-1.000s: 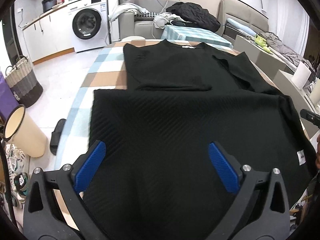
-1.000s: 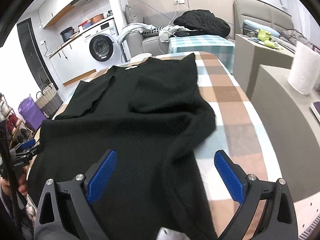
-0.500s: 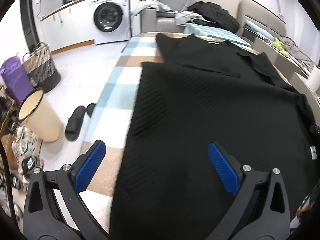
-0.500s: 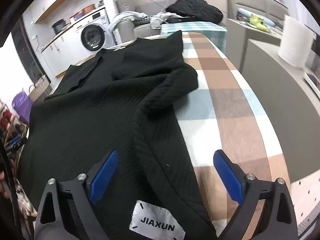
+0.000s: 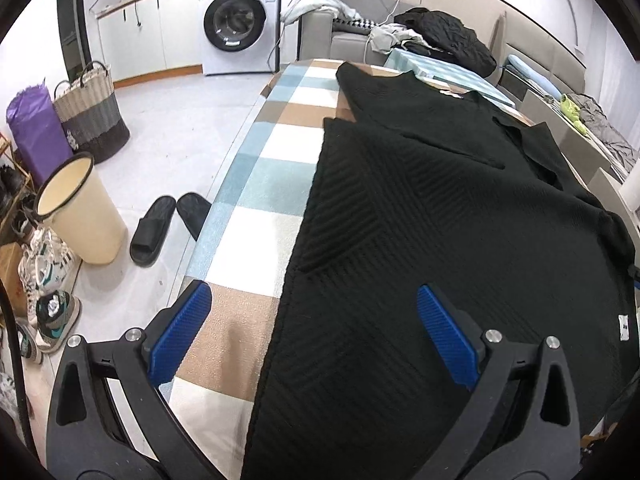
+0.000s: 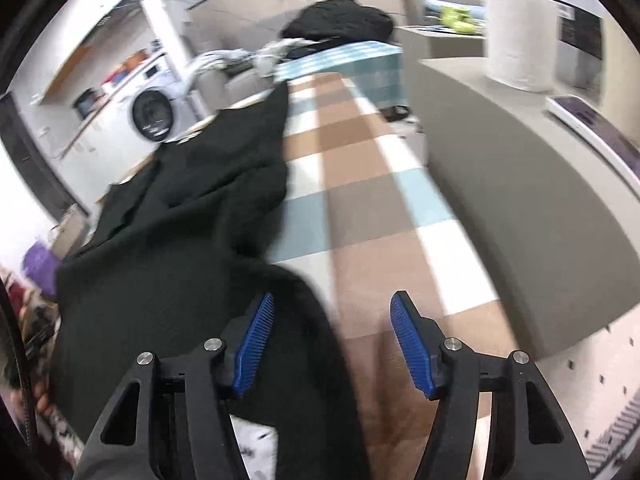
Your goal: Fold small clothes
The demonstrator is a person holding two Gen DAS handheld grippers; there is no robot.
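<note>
A black ribbed knit garment (image 5: 432,248) lies spread on the checked tablecloth (image 5: 256,220), one sleeve folded across its chest. My left gripper (image 5: 314,334) hovers wide open over the garment's near left edge, its blue pads straddling cloth and bare table. In the blurred right wrist view the same garment (image 6: 188,240) runs along the left, and its near right edge lies between the pads of my right gripper (image 6: 330,334). Those jaws are closing, with a gap still showing on the right pad's side. A white label (image 6: 256,446) shows below the fingers.
Left of the table on the floor stand a cream bin (image 5: 80,216), black slippers (image 5: 154,230), a woven basket (image 5: 90,116) and shoes. A washing machine (image 5: 240,28) and a sofa with clothes (image 5: 440,36) are behind. A grey counter (image 6: 520,184) with a paper roll (image 6: 516,36) flanks the right side.
Both grippers shifted outward toward the garment's near corners and sank lower. The right gripper's pads have drawn markedly closer together around the garment's edge. The left gripper stays wide.
</note>
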